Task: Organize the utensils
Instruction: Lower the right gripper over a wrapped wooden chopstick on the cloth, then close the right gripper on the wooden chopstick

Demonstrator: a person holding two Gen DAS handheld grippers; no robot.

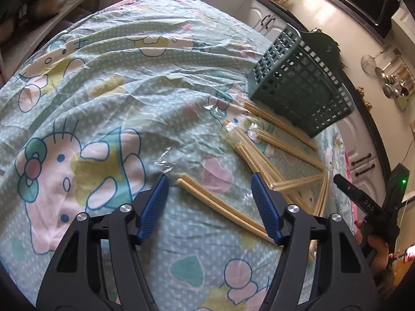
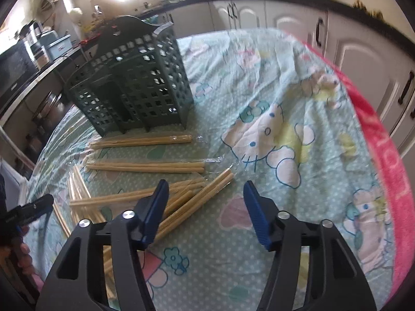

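I have both tongs over the tabletop [image 1: 109, 98], which is covered by a pale green cartoon-print cloth [image 2: 285, 134] under a clear plastic sheet.

My left tongs [image 1: 210, 181] are spread apart and grasp nothing. Between their blue tips lies one pair of chopsticks [image 1: 220, 204], flat on the cloth, its blunt ends just ahead of the left tip and its length running back under the right tip. The pads do not press on it. Ahead and to the right of these tongs the other chopsticks [image 1: 262, 155] lie scattered, some crossing each other, some in clear wrappers. Further ahead on the right stands the dark green lattice basket [image 1: 298, 77], close beside the nearest pair. At the right edge of this view I can see my other tool, held by a hand [image 1: 377, 251].

My right tongs [image 2: 206, 184] are likewise spread and empty. Only bare cloth lies between their tips. The heap of chopsticks [image 2: 181, 202] sits at and under the left tip, fanning out to the left, with one pair [image 2: 212, 189] angled toward the gap. Ahead of the tongs two more pairs lie roughly side by side, and beyond them, ahead and to the left, the basket [image 2: 145, 83] stands upright with its divided compartments open at the top. I cannot see any chopsticks inside it. A pink cloth edge [image 2: 384, 155] runs along the far right of the tabletop.
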